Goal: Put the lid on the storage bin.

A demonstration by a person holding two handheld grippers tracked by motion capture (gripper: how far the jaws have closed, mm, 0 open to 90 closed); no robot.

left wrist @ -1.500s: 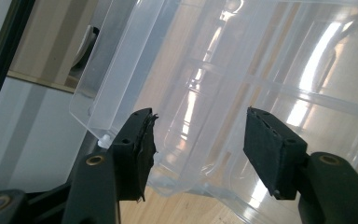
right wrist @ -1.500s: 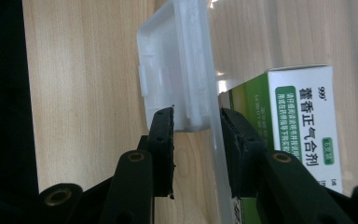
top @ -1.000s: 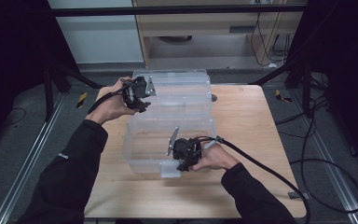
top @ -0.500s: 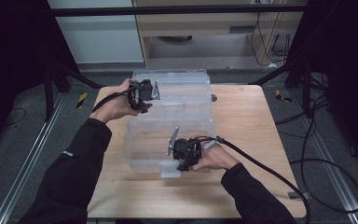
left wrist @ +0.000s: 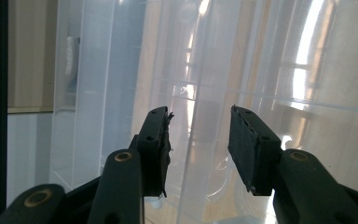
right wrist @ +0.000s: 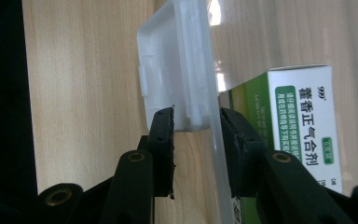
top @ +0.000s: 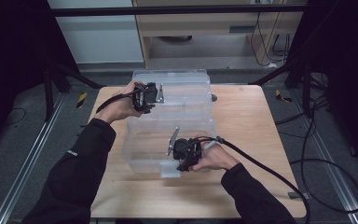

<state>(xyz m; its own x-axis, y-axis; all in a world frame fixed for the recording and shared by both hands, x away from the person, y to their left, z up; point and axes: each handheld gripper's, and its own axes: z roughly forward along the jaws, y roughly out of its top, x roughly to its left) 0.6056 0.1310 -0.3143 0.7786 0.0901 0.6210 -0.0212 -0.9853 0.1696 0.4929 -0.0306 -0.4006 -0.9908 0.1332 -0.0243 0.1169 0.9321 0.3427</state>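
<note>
Left claw [top: 157, 95] has just been closing its jaws, and we're at the far-left edge of the clear plastic bin [top: 135, 154], by its hinged-back lid [top: 186, 86]. From the left gripper view [left wrist: 198, 140] the jaws straddle a ridge of clear plastic but the pads aren't pressing on it yet. Our bin runs away from us across the wooden table [top: 261, 140], so the left hand is nearer the lid. Meanwhile our right claw [top: 179, 161] is clamped on the bin's near wall beside the white latch [right wrist: 177, 70], holding it steady. Inside sits a green-and-white medicine box [right wrist: 303, 121], just behind that wall. Nothing really blocks the lid, we'd say.
</note>
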